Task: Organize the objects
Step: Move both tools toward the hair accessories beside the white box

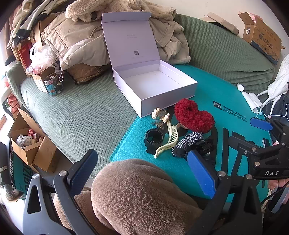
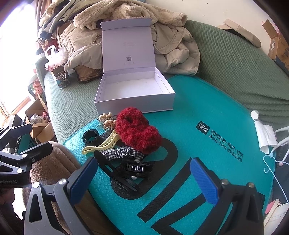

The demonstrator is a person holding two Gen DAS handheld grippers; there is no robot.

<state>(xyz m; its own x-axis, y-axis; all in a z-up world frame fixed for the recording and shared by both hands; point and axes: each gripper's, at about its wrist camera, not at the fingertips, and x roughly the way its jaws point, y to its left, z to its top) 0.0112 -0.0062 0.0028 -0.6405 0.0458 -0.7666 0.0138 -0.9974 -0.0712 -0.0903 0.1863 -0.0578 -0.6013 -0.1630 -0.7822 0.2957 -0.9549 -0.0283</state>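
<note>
An open, empty white box with its lid up sits on the sofa at the back edge of a teal mailer bag. In front of it lies a pile of hair accessories: a fluffy red scrunchie, a cream claw clip, a black band, a checked scrunchie, black clips and a flower clip. My left gripper is open above a brown fleece knee. My right gripper is open just short of the black clips.
Coats and a fleece blanket are piled behind the box. A jar and cardboard boxes stand at the left. A white tube and paper and a hanger lie at the right. A printed carton sits on the sofa back.
</note>
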